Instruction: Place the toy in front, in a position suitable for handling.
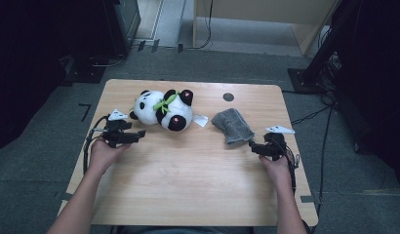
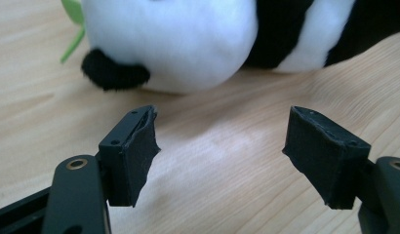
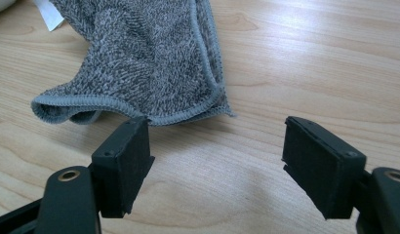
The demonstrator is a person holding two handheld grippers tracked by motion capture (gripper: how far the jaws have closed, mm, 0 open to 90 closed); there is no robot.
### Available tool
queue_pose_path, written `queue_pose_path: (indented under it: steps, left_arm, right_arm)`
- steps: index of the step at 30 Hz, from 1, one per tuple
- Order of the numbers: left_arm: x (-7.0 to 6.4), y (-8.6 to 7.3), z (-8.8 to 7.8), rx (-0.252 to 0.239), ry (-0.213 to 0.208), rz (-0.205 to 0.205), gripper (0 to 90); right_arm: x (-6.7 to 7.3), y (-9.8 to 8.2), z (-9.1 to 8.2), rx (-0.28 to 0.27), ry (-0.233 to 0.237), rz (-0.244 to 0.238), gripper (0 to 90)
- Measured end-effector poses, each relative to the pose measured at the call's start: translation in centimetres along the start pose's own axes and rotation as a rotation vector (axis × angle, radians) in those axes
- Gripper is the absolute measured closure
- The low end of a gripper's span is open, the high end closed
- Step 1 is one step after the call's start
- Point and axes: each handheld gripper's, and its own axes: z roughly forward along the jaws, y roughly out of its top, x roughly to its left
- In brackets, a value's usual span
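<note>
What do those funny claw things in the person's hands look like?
Each hand holds a black tool. The left gripper and right gripper each have two blocky black jaws faced with dark foam pads, brass-ringed screw holes, a pale three-cornered plate on top and a trailing black cable. The forearms are bare, no sleeves.

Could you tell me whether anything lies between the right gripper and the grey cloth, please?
Nothing visible does. The right gripper has open jaws with bare table between them, and the cloth lies just ahead, its hem by the left-hand jaw in the right gripper view. The panda lies well aside.
</note>
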Motion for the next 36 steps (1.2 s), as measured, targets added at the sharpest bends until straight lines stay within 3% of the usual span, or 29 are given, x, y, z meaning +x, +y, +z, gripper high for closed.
queue_pose_path:
  steps: [3,7,19,36]
  left_arm:
    - [-0.4,1.1,0.0,0.007,0.024,0.047,31.0]
    - [-0.3,2.2,0.4,-0.005,-0.027,0.012,31.6]
    - [-1.2,5.5,0.4,-0.015,-0.052,0.083,31.5]
    - [-1.8,8.7,2.1,-0.012,-0.093,0.099,33.7]
  right_arm:
    - [-0.1,0.1,-0.2,-0.012,0.005,0.009,28.2]
    - [-0.2,0.2,-0.2,-0.016,0.017,0.020,29.1]
    - [-0.1,0.5,0.0,0.007,0.049,0.024,29.6]
    - [-0.1,0.3,0.6,0.043,0.053,0.011,29.6]
